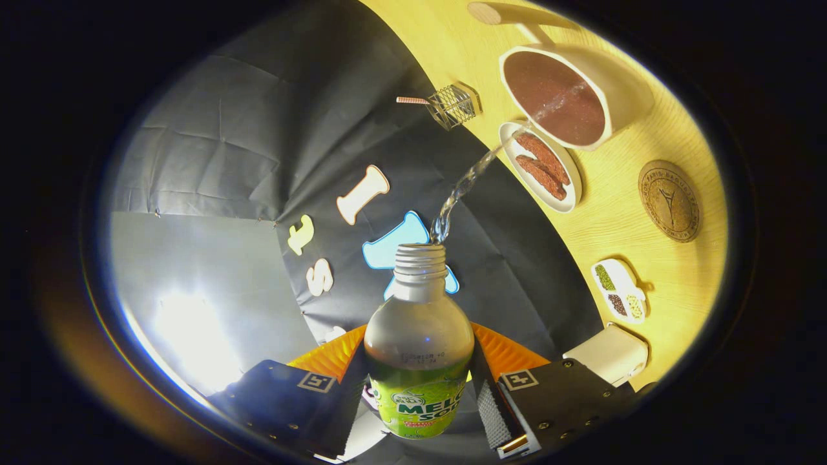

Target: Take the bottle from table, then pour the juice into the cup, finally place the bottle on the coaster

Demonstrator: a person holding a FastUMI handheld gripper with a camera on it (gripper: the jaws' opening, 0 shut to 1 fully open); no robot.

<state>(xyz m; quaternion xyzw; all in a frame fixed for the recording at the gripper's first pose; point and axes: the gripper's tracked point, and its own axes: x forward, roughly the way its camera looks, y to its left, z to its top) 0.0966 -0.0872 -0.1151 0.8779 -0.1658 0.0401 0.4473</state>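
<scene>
Our gripper (418, 381) is clamping the soda bottle (418, 349) between its two fingers, one pressing on each side of the green-labelled body, with the uncapped neck pointing away from us. We are tilting the bottle hard, and a clear stream (471, 177) is arcing from its mouth toward one o'clock, crossing over the small oval dish of sausages (541, 166) and landing in the white cup (562, 97). The cup is already holding a dark liquid, and a splash is glinting on its surface where the stream meets it.

So we are judging that we are in the pouring step, with the pick-up behind us. The round cork coaster (669, 200) is lying bare on the wooden table (620, 226), at about four o'clock from the cup and apart from it, beyond the sausage dish.

Next we are needing to right the bottle to stop the flow, carry it across the dish without dripping, and set it upright on the coaster before letting the fingers part.
</scene>
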